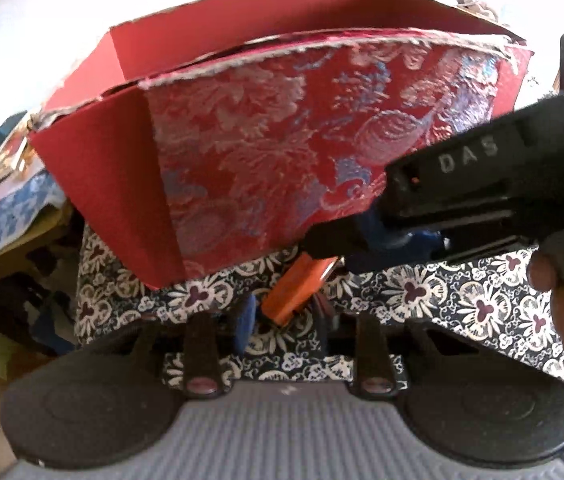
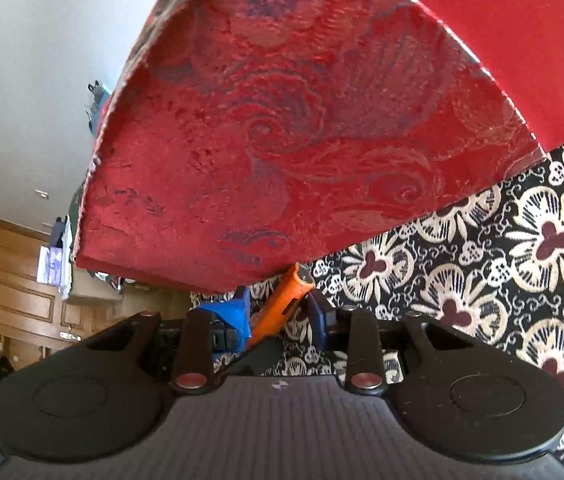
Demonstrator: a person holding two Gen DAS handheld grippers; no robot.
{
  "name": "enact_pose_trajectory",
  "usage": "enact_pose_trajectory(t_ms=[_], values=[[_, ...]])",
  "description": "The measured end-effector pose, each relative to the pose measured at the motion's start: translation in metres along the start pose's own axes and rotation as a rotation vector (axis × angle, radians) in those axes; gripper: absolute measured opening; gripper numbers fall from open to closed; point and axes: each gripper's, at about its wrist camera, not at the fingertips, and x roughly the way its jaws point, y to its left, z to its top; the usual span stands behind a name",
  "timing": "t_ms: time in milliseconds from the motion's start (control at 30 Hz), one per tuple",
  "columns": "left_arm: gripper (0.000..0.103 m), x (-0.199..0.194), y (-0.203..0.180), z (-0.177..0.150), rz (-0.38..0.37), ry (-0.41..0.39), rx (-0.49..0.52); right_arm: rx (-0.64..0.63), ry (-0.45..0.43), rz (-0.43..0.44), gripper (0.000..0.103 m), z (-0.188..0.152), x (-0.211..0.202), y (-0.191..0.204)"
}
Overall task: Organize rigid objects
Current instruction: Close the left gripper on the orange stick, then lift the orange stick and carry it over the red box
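A red box (image 1: 274,128) with embossed floral covering and open flaps stands on a black-and-white floral cloth (image 1: 461,292); it fills the right wrist view (image 2: 301,128) too. An orange rigid object (image 1: 295,288) sits between the blue fingertips of both grippers, close below the box's near wall. My left gripper (image 1: 285,312) is shut on its lower end. My right gripper (image 2: 280,312) is shut on the same orange object (image 2: 282,304); its black body (image 1: 481,184) reaches in from the right in the left wrist view.
Clutter of books and a blue patterned cloth (image 1: 6,216) lies left of the box. A wooden door (image 2: 14,280) and white wall (image 2: 42,60) stand to the left in the right wrist view. The floral cloth (image 2: 501,260) extends to the right.
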Motion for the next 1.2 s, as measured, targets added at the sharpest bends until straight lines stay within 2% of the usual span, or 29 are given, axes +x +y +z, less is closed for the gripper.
enact_pose_trajectory(t_ms=[167,333,433,500,533,633,733,833,867,900,967,1200], values=[[0.024,0.000,0.003,0.002,-0.028,0.001,-0.017,0.016,-0.018,0.038,0.014,-0.004,-0.006,-0.010],[0.022,0.001,0.024,0.004,-0.139,0.027,-0.109,0.055,0.003,0.046,0.013,-0.001,-0.009,-0.018],[0.021,0.002,0.029,0.003,-0.144,0.027,-0.099,0.027,0.016,0.024,0.006,0.001,-0.004,-0.009],[0.020,0.002,0.025,0.003,-0.207,0.042,-0.096,-0.005,0.021,0.001,0.000,0.002,-0.005,-0.006],[0.020,0.001,0.021,0.003,-0.208,0.042,-0.084,-0.003,0.024,-0.007,0.000,0.002,-0.005,-0.006],[0.021,0.003,0.009,0.002,-0.128,0.033,-0.024,0.032,0.030,-0.005,0.000,0.003,-0.007,-0.012],[0.029,0.005,0.003,0.004,-0.103,0.025,-0.016,0.024,0.037,-0.009,0.000,0.002,-0.011,-0.014],[0.031,0.007,0.000,0.009,-0.114,0.024,-0.032,0.027,0.042,-0.006,0.000,-0.001,-0.014,-0.016],[0.029,0.008,-0.002,0.010,-0.112,0.026,-0.031,0.026,0.039,-0.010,0.000,-0.003,-0.016,-0.016],[0.022,0.008,-0.005,0.011,-0.111,0.029,-0.029,0.030,0.038,-0.012,0.000,-0.002,-0.019,-0.017],[0.022,0.008,-0.012,0.014,-0.121,0.033,-0.032,0.038,0.038,-0.010,0.000,-0.003,-0.029,-0.020],[0.020,-0.017,-0.046,0.024,-0.181,-0.002,0.033,0.029,-0.021,-0.023,0.000,-0.002,-0.089,-0.025]])
